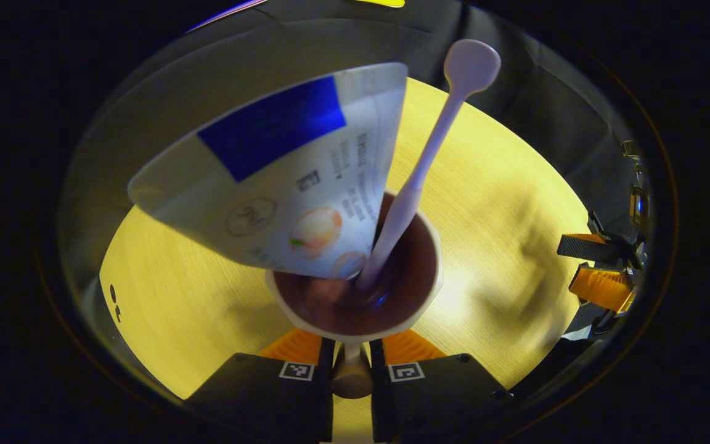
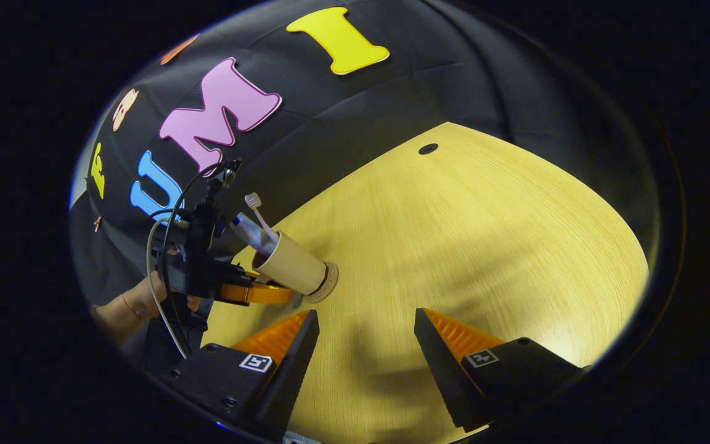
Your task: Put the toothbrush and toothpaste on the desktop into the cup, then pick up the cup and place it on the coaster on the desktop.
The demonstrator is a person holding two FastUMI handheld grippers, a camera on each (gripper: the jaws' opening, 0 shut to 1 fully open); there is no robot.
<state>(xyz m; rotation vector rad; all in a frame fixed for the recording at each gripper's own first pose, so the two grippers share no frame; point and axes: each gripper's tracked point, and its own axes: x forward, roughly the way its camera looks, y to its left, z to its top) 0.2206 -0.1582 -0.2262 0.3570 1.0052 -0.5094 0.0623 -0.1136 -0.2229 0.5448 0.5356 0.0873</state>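
from the left gripper view i look down into the cup (image 1: 355, 290), with my left gripper (image 1: 352, 361) clenched on its handle (image 1: 351, 376), both fingers pressed against it. the toothpaste (image 1: 281, 179) leans out of the cup toward the upper left, and the toothbrush (image 1: 429, 154) stands beside it, leaning to the upper right, both with their lower ends inside the dark interior. the worktop (image 1: 503, 203) lies below the cup.

from the right gripper view i see the cup (image 2: 292, 264) sitting on the coaster (image 2: 325, 282) on the worktop (image 2: 453, 234), the toothbrush (image 2: 256, 209) and toothpaste (image 2: 249, 233) sticking out of its mouth. the left gripper (image 2: 256, 293) is at the cup's side there, with a hand (image 2: 139, 302) holding it. my right gripper (image 2: 364, 345) is released, fingers spread wide with nothing between them, hanging over the worktop near the cup but apart from it.
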